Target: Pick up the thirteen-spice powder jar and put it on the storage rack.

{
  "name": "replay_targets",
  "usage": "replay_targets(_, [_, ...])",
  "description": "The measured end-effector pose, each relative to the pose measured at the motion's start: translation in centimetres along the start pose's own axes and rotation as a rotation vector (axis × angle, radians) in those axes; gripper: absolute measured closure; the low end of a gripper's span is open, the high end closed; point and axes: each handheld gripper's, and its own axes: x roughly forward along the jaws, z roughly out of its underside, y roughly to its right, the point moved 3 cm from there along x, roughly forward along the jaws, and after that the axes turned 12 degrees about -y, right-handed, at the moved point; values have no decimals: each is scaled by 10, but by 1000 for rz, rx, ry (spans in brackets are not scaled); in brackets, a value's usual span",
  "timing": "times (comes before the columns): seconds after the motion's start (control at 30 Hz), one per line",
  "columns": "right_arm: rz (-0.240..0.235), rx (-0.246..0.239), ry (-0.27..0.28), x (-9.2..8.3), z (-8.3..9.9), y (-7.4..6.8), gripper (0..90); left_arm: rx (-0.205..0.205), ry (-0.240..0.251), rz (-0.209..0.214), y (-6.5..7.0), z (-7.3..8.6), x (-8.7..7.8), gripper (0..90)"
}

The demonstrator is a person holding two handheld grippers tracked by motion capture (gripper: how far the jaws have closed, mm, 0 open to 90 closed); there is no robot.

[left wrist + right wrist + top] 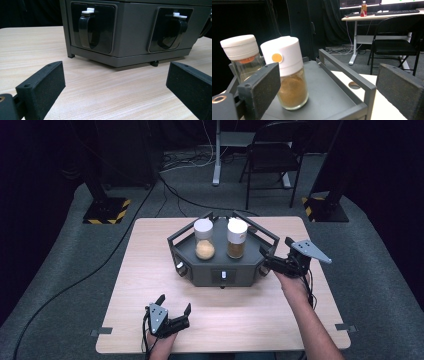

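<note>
The right gripper (267, 259) hovers at the right-hand edge of the dark hexagonal rack (260, 236), its fingers (260, 87) spread wide with nothing between them. The nearest thing to it is the brown-spice shaker (236, 238) — a glass jar with a white cap, standing upright on the rack's top deck, just beside the paler-filled shaker (204, 239). In the right gripper view the brown shaker (288, 75) sits left of the midline between the fingers and beyond the rack's raised rail (347, 72), so I judge the approach must shift toward that side and clear the rail, meeting the jar's upright long axis side-on. The left gripper (174, 312) rests low over the tabletop (150, 270), fingers (42, 87) wide and empty, facing the rack's front panels — well apart from either shaker, so the right hand is plainly the nearer.
</note>
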Motion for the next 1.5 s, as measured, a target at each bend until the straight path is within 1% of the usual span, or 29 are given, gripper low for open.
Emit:
replay_targets(0.27, [10, 16, 5, -9, 9, 7, 52, 1, -1, 0, 0, 0, 0, 14])
replay_targets(0.5, [19, 22, -2, -16, 19, 13, 52, 2, 0, -1, 0, 0, 0, 14])
replay_targets(0.9, [34, 54, -16, -25, 38, 23, 52, 1, 0, -3, 1, 0, 0, 14])
replay_targets(1.13, [50, 57, -31, -32, 51, 29, 51, 4, 0, -4, 1, 0, 0, 14])
replay_targets(1.33, [59, 78, -50, -36, 64, 35, 49, 6, -1, -4, 1, 0, 0, 14])
replay_targets(1.5, [70, 81, -66, -37, 73, 38, 46, 8, -2, -5, 1, 0, 0, 14])
